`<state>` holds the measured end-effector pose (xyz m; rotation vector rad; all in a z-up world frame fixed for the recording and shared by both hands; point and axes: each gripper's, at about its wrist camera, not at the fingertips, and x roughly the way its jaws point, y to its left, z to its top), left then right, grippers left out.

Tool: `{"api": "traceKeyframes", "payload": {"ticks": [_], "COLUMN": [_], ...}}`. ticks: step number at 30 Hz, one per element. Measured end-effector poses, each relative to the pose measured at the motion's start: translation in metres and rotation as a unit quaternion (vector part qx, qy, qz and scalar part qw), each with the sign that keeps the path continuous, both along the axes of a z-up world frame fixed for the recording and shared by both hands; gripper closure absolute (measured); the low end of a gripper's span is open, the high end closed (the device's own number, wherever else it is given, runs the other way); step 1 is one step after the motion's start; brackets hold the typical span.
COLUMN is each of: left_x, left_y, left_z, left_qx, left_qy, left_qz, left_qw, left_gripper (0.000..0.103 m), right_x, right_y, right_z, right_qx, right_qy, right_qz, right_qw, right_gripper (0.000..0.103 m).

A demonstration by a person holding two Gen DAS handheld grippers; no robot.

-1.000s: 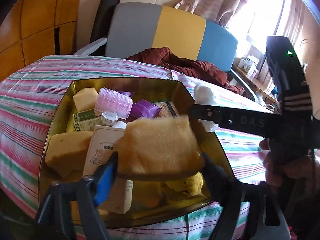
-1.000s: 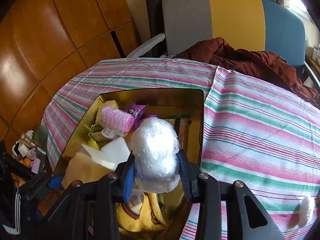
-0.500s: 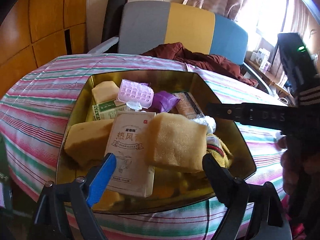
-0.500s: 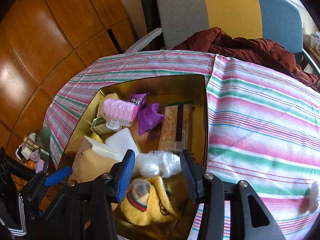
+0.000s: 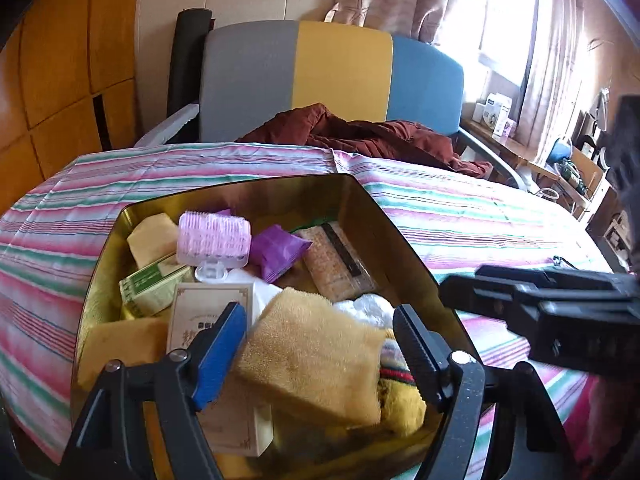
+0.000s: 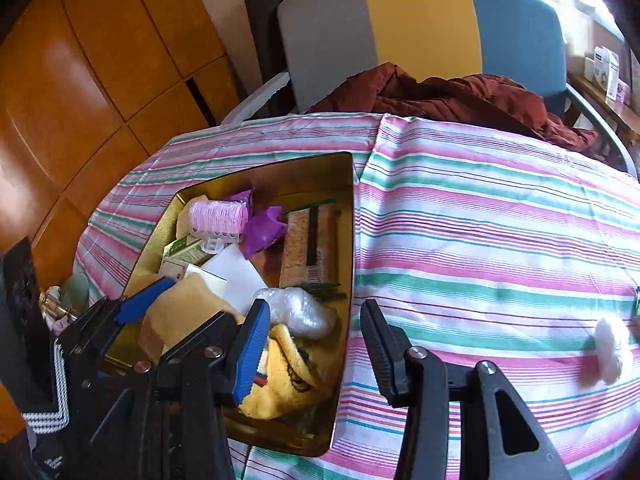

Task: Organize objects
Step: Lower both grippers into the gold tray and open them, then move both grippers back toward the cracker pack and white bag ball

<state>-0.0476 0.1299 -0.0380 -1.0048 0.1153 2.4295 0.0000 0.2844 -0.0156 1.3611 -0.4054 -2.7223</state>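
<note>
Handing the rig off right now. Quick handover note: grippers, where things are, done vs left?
Left gripper: open, low over the near end of the gold tin, straddling the yellow sponge, which lies in the tin.
Right gripper: open, nothing between its fingers, over the tin's right rim.
In the tin: clear plastic wad, pink roller, purple packet, snack bar, cartons, yellow cloth.
Done: sponge and plastic wad are in the tin.
Left: white cotton ball on the striped tablecloth, to the right gripper's right.
</note>
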Motion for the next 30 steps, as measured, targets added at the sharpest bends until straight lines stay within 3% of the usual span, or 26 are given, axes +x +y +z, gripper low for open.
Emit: {"api": "traceKeyframes", "payload": {"ticks": [7,20,30], "left_x": [0.011,0.033,0.047], "left_y": [-0.012,-0.066,-0.061], "left_z": [0.010,0.024,0.041], "left_qx": [0.007,0.007,0.005], "left_qy": [0.004,0.007,0.023], "left_qz": [0.013,0.089,0.068], "left_qw": [0.9999,0.9960,0.9974], "left_gripper": [0.017,0.013,0.013], "right_x": [0.009,0.022,0.040], "right_y": [0.002,-0.004,0.005], "right_z": [0.002,-0.002,-0.005], "right_qx": [0.000,0.015,0.038], "right_qy": [0.015,0.015,0.012], "right_qz": [-0.004,0.005,-0.004], "right_qw": [1.000,1.000,0.999], "right_gripper": [0.054,0.053,0.053]}}
